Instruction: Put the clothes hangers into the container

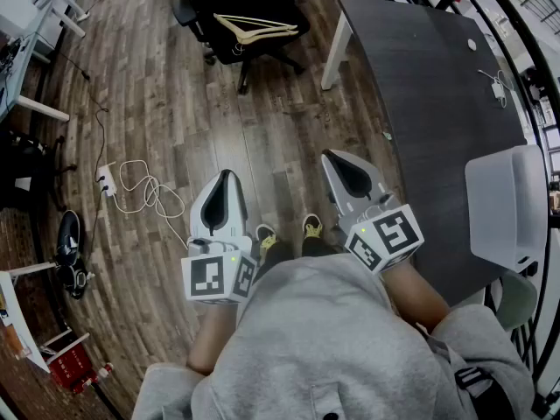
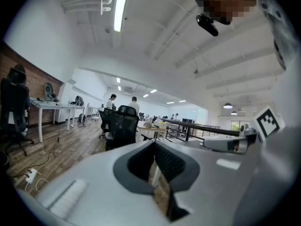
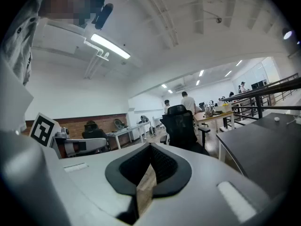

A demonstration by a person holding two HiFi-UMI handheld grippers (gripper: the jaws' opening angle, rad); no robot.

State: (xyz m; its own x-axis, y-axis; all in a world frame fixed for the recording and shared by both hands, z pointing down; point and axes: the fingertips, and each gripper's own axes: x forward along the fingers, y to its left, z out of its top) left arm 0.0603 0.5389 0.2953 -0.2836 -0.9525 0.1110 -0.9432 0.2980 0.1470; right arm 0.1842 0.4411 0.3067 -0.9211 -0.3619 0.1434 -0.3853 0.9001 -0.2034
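Several pale wooden clothes hangers (image 1: 258,29) lie on the seat of a black office chair (image 1: 229,5) at the far side of the wood floor. A light grey container (image 1: 507,201) stands on the dark table (image 1: 429,103) at the right. Both grippers are held close to my body, well short of the chair. My left gripper (image 1: 229,175) (image 2: 154,143) is shut with nothing in it. My right gripper (image 1: 332,156) (image 3: 150,146) is also shut and empty, beside the table's near edge. In both gripper views the chair (image 3: 181,124) shows from the back and hides the hangers.
A white power strip with a coiled cable (image 1: 131,191) lies on the floor to the left. Dark shoes (image 1: 70,243) sit by the left wall, near white desk legs (image 1: 39,108). A white charger and cord (image 1: 497,86) rest on the table. People stand far off in the room (image 2: 113,102).
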